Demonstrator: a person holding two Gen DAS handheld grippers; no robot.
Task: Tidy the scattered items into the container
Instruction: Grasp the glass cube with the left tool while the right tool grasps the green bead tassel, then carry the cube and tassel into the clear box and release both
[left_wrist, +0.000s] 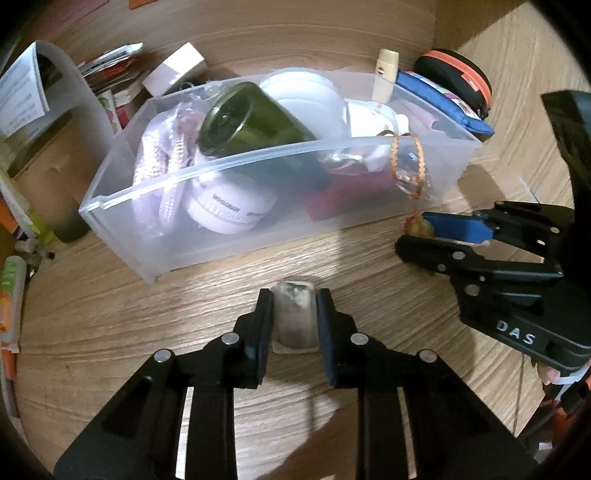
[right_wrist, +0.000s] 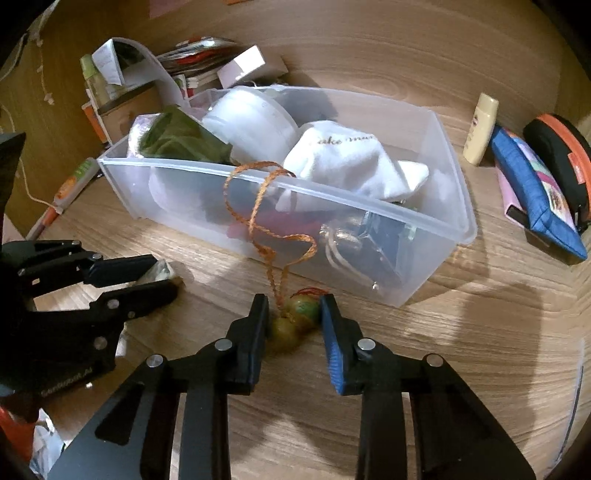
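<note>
Two handheld grippers point down at a wood-grain surface (left_wrist: 110, 317), just in front of a clear plastic container (left_wrist: 258, 173) that is already crowded with things.

The left gripper (left_wrist: 294, 314) has its jaws clamped on a small pale block with grey smudges (left_wrist: 294, 314). The block sits flat on the surface, squeezed between both pads, on the near side of the container's front wall and clear of it.

The right gripper (right_wrist: 294, 319) has its jaws closed in around a small yellow-green charm (right_wrist: 295, 321) lying on the surface. The left pad touches the charm and the blue right pad presses its other side. From the charm an orange braided cord (right_wrist: 258, 206) runs forward from the jaws, loops up the front wall of the container and hangs over its rim, so the cord is partly in the box while the charm is outside it.

Beyond the jaws, inside the container, lie a dark green bottle (left_wrist: 243, 118) on its side, a white sock (right_wrist: 351, 162), a round white tub (right_wrist: 251, 122) and pale pink rope (left_wrist: 166, 155).

Past the container to the right of the jaws stand a cream bottle (right_wrist: 480, 129), a blue pouch (right_wrist: 535, 192) and a black and orange case (right_wrist: 561, 158). To the left is a heap of papers and packets (right_wrist: 192, 62).
</note>
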